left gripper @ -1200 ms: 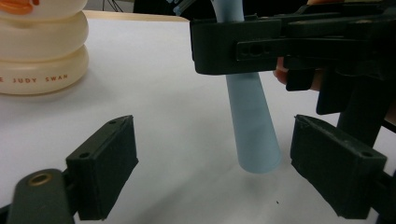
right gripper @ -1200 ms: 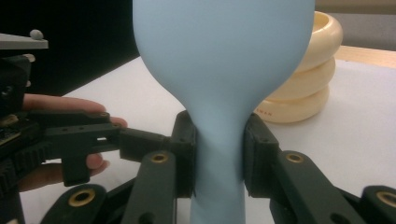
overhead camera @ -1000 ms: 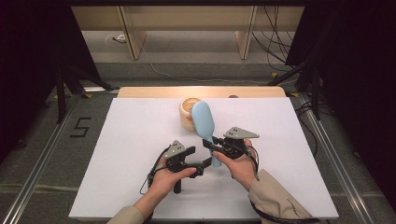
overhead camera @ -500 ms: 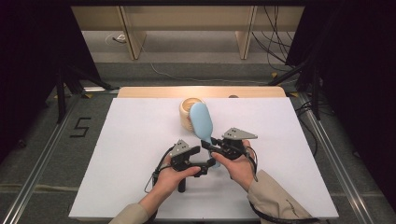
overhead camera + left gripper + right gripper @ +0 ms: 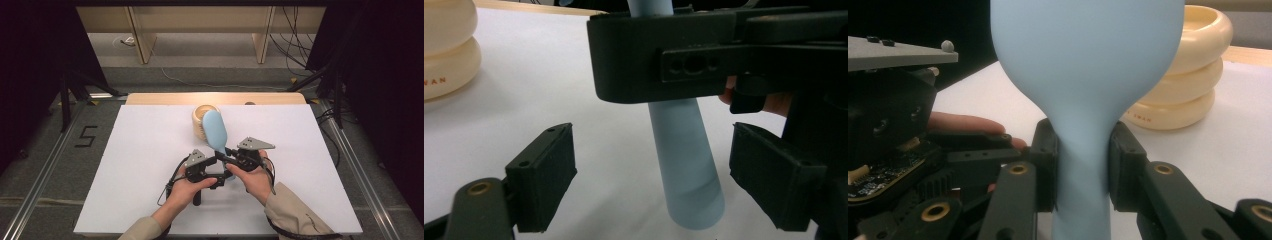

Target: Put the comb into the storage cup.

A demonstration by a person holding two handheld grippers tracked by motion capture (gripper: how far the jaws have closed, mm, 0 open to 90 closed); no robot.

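While the white table (image 5: 140, 165) lies under bright light, the room around it is dark, with a grey floor, cables and a wooden shelf frame at the far side. The right gripper (image 5: 1082, 165) is clenched on the neck of the pale blue spoon (image 5: 215, 131), held near the table's middle with its bowl pointing far. The left gripper (image 5: 651, 175) is released, its jaws standing either side of the spoon's handle end. Just beyond stands the cream ringed cup (image 5: 201, 116).
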